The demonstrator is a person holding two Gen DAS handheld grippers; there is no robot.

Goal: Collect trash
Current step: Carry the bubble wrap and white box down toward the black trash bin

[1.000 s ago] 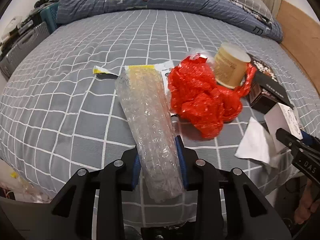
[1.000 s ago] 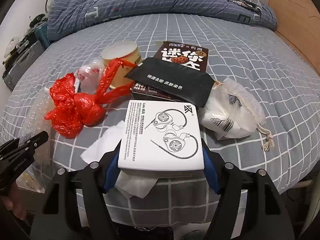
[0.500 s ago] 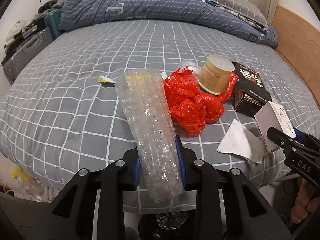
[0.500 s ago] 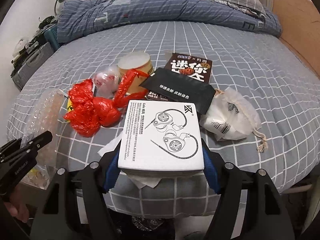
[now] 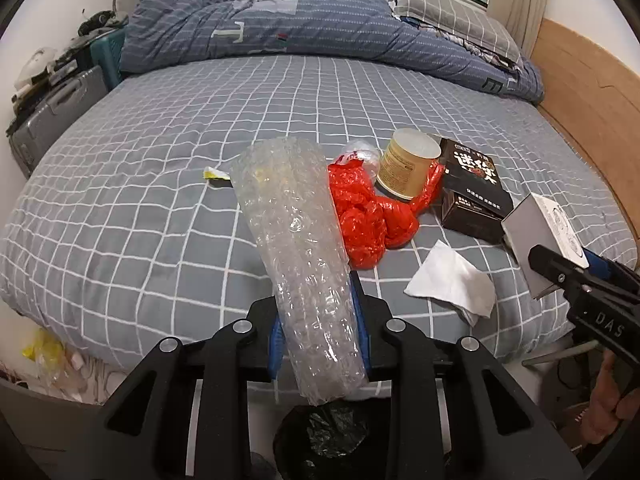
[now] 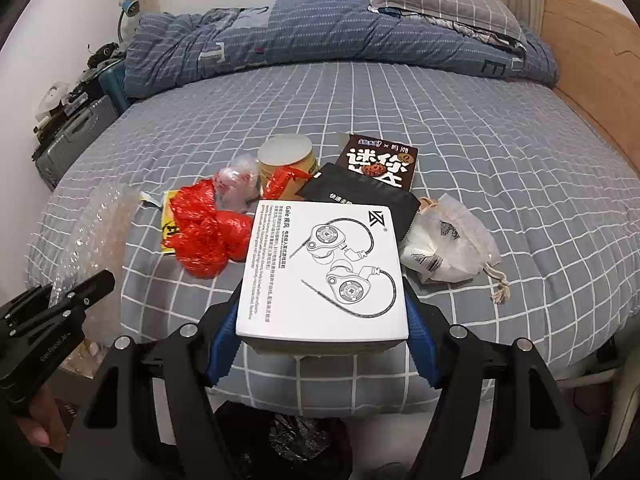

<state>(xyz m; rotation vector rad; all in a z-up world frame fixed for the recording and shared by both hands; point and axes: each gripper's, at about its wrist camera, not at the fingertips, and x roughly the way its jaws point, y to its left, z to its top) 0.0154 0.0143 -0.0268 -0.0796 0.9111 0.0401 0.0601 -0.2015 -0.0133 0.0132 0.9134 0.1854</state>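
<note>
Grey checked bed — rumpled duvet behind; suitcase, perhaps, beside.

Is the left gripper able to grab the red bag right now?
Probably not yet: the left gripper is shut on the bubble wrap, so its jaws are full. The red bag lies uncovered on the bed.

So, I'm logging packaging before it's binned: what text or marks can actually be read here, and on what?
"Gale": white earphone box, beside a line drawing of earphones; smaller print blurred.
"DAS": right gripper body, rest cut off.
Large white Chinese characters: dark snack box; not legible to me.
White print: black sachet, too small.
Barcode, QR mark: white drawstring pouch, unreadable.
</note>
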